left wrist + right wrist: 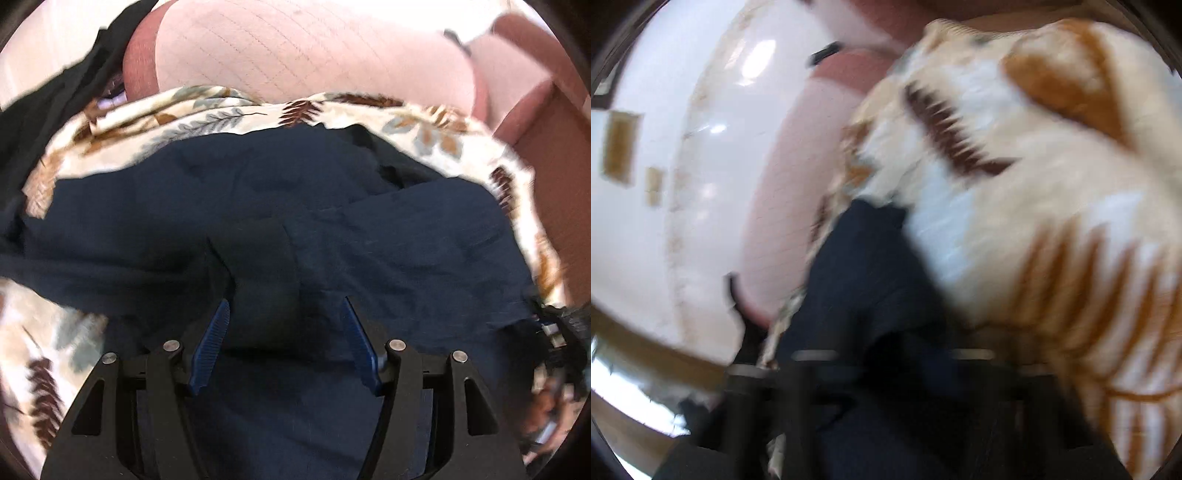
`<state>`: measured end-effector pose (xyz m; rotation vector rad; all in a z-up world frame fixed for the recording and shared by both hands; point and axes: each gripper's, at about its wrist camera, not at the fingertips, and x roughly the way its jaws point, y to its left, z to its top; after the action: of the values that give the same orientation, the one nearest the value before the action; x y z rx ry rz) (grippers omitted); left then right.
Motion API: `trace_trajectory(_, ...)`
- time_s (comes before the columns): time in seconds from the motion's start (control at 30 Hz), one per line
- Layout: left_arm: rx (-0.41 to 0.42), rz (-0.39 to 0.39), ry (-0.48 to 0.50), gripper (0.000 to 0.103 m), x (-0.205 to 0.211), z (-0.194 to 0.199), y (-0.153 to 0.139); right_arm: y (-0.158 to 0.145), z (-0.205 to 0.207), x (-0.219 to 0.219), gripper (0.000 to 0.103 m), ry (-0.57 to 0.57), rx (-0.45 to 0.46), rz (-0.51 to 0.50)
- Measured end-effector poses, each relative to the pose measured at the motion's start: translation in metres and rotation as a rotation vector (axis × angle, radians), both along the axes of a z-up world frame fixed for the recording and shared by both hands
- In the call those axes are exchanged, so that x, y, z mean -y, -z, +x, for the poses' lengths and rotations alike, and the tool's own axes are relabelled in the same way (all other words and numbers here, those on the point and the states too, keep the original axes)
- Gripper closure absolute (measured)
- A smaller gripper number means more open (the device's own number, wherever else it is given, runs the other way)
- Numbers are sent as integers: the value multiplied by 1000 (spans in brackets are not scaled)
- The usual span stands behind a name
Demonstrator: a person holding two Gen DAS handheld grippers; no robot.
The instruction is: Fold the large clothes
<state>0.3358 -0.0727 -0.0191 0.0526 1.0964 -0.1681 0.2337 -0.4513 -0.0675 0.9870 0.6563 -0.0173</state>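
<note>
A large navy blue garment lies spread on a leaf-print bedcover. My left gripper hovers over it with its blue fingers spread apart and nothing between them; a darker folded cuff or band lies just ahead. In the right wrist view the picture is heavily blurred. The navy garment drapes over my right gripper, whose fingers are hidden under the cloth. The right gripper also shows at the right edge of the left wrist view.
A pink quilted mattress lies beyond the bedcover. A black garment lies at the upper left. Brown wooden furniture stands at the right. White tiled floor shows left of the bed.
</note>
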Motion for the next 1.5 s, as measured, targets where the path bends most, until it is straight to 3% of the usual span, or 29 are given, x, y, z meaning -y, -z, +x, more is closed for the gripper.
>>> trace_trajectory(0.1,-49,98,-62,42,-6,11,26,-38,1,-18,99,6,42,-202)
trace_trajectory(0.17,-97,82,-92,37,-12,15,44,-24,10,-26,97,3,-116,-277)
trace_trajectory(0.2,-79,54,-107,35,-17,14,44,-6,17,-27,90,-25,-231,-273)
trace_trajectory(0.23,-73,47,-113,35,-20,12,42,6,15,-22,89,-31,-263,-227)
trace_trajectory(0.3,-92,24,-108,35,-25,9,35,-5,4,-11,84,23,-219,-158)
trace_trajectory(0.43,-52,-106,-140,35,-41,0,14,-62,-23,-15,79,133,-32,-264)
trace_trajectory(0.53,-90,-35,-111,35,-30,5,29,-77,-18,-40,71,62,46,-282)
trace_trajectory(0.6,-128,-18,-110,35,-28,11,39,-73,-2,-61,68,-24,23,-273)
trace_trajectory(0.77,-92,-150,-144,35,-63,3,9,-45,45,-127,68,-229,-106,-317)
trace_trajectory(0.9,-45,-164,-202,35,-120,5,-20,-27,77,-178,68,-353,-185,-314)
trace_trajectory(1.0,-9,-131,-305,35,-183,12,-37,-25,91,-210,68,-394,-184,-390)
trace_trajectory(1.13,7,-46,-448,35,-263,27,-51,-2,109,-247,54,-453,-246,-504)
trace_trajectory(1.23,4,-21,-548,35,-323,36,-58,4,99,-262,44,-441,-202,-602)
trace_trajectory(1.33,-19,-49,-625,33,-366,45,-56,5,92,-276,44,-422,-197,-709)
trace_trajectory(1.5,-106,-165,-656,33,-392,64,-28,6,94,-278,41,-408,-205,-709)
